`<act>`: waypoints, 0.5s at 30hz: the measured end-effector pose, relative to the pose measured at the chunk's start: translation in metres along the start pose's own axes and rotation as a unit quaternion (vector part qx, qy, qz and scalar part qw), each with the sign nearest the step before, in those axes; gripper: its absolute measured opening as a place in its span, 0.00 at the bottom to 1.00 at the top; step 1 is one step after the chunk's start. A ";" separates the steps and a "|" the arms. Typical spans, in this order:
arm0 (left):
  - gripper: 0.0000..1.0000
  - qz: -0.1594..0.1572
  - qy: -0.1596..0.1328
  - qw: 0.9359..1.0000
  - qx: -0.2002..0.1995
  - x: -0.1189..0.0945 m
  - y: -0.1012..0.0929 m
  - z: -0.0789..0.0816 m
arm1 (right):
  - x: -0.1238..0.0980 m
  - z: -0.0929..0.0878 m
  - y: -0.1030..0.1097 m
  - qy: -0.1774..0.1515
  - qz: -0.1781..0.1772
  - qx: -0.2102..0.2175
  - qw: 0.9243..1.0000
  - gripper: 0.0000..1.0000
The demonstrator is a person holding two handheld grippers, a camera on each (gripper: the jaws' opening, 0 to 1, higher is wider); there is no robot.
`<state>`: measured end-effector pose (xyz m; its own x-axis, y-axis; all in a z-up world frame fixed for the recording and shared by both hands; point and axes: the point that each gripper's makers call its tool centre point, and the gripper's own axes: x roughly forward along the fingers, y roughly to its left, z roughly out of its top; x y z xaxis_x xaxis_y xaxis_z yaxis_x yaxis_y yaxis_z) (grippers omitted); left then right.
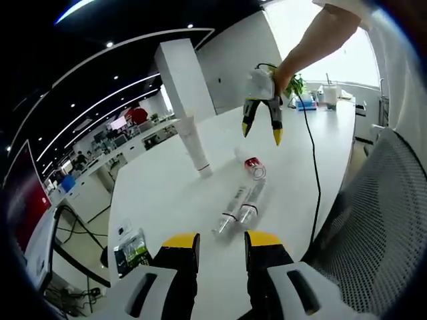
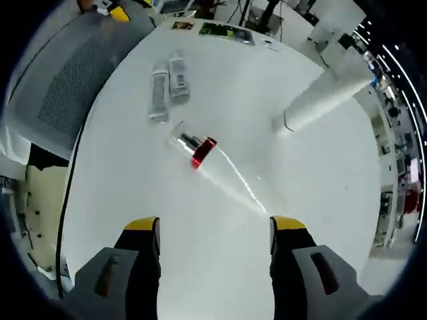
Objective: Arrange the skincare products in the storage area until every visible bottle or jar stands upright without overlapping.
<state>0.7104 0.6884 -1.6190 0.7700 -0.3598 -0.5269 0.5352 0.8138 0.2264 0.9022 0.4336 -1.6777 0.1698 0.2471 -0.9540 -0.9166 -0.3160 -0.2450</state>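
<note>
Both grippers have grey bodies, black fingers [image 1: 181,267] with yellow tips, one trailing a black cable [image 1: 313,160].

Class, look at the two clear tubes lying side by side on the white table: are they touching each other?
Touching. In the right gripper view the two clear tubes lie flat on the white table, their sides pressed together with no table showing between them along most of their length.

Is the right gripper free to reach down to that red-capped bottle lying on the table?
Probably yes. The right gripper is open above the white table, and the red-capped bottle lies ahead of its jaws with only bare tabletop between.
</note>
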 end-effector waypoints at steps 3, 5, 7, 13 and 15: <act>0.27 -0.001 0.002 1.000 0.001 0.000 -0.001 -0.001 | 0.005 0.008 -0.005 0.007 -0.009 -0.057 0.998 0.64; 0.27 -0.003 0.003 1.000 0.001 0.001 -0.001 -0.001 | 0.009 0.013 0.002 0.017 0.014 -0.077 0.997 0.63; 0.27 -0.003 0.005 1.000 0.002 0.001 -0.001 -0.002 | 0.014 0.014 0.003 0.022 0.023 -0.103 0.994 0.64; 0.27 0.001 0.006 1.000 0.000 0.001 0.001 -0.003 | 0.023 0.017 0.007 0.021 0.045 -0.104 0.993 0.62; 0.27 0.003 0.007 1.000 0.000 0.001 0.001 -0.003 | 0.027 0.016 0.007 0.023 0.049 -0.111 0.992 0.63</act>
<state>0.7107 0.6906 -1.6214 0.7681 -0.3494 -0.5367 0.5308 0.8161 0.2284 0.8945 0.4525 -1.7020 0.1045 0.1636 -0.9810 -0.8286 -0.5311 -0.1768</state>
